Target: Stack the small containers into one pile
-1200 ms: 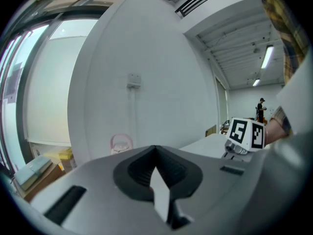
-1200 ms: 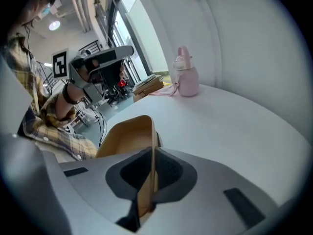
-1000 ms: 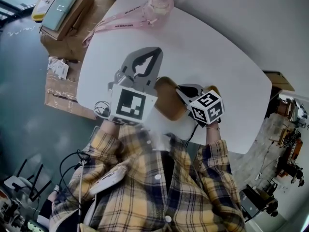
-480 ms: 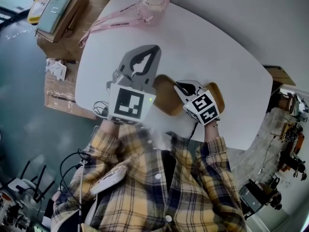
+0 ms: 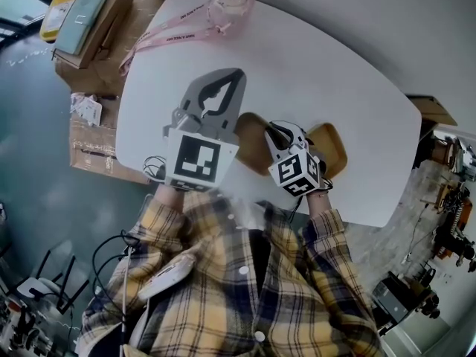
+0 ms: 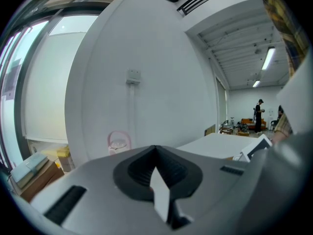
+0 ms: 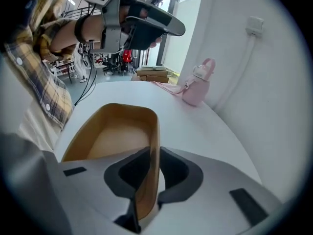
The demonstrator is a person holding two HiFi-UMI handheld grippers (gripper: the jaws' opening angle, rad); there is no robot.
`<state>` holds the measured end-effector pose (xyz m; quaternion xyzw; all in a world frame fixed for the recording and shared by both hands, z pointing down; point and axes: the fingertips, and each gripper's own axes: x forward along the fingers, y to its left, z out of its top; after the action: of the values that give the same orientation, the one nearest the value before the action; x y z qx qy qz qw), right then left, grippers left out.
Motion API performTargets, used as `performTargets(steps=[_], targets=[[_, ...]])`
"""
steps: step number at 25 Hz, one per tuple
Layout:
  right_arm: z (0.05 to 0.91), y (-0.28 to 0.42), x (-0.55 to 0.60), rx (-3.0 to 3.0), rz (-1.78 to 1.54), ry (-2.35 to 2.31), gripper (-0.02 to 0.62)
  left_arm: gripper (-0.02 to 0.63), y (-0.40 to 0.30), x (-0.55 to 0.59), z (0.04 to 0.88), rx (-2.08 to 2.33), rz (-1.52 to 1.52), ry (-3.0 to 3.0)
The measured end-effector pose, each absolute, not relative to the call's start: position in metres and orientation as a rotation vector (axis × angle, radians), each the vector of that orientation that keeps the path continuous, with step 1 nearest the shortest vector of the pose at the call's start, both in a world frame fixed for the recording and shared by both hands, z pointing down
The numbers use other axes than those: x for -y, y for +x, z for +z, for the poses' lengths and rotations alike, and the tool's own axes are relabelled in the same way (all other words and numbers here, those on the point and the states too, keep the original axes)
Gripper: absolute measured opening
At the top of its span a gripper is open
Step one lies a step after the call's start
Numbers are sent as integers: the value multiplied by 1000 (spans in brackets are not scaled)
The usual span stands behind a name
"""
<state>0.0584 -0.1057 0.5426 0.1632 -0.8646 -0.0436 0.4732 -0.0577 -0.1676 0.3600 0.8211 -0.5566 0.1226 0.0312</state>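
We're looking down at the white rounded table (image 5: 320, 65), and all the action is at our near edge. A tan rounded-rectangular container (image 7: 112, 136) lies mouth up on the table between the two grippers. In the right gripper view its long axis runs straight away from us, along the line of the fingers, toward the pink bottle (image 7: 198, 87) on the far side.

The right gripper (image 5: 277, 131) tips steeply down onto it, with its marker cube (image 5: 296, 173) turned up toward our head. It straddles the container's right-hand long wall, one finger inside and one outside. Those fingers have just been opening. They now stand narrowly apart with the wall between them, and a sliver of white table shows beside the outer pad, so they are not pinching it.

A second tan container (image 5: 333, 147) lies just right of that gripper, partly hidden behind the cube. We cannot tell which way its long axis runs.

On the other side, the left gripper (image 5: 232, 76) is held about level above the table, pointing at the far edge with its own cube facing up. Its fingers are pressed together with nothing in them. Our yellow plaid shirt (image 5: 245, 288) fills the bottom of the head view.
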Motion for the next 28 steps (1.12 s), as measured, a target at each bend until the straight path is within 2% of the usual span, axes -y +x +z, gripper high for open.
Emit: performTargets(steps=[19,21,28], targets=[[555,63,106,2094,-35,512,77,18,-55,162,354,1695,412,2566],[549,65,106,2118,6,546,117,18,-52,160,352,1686,424,2578],[478,88,118,2302,158,828,121,18,-36,156,346,1628,483,2666]])
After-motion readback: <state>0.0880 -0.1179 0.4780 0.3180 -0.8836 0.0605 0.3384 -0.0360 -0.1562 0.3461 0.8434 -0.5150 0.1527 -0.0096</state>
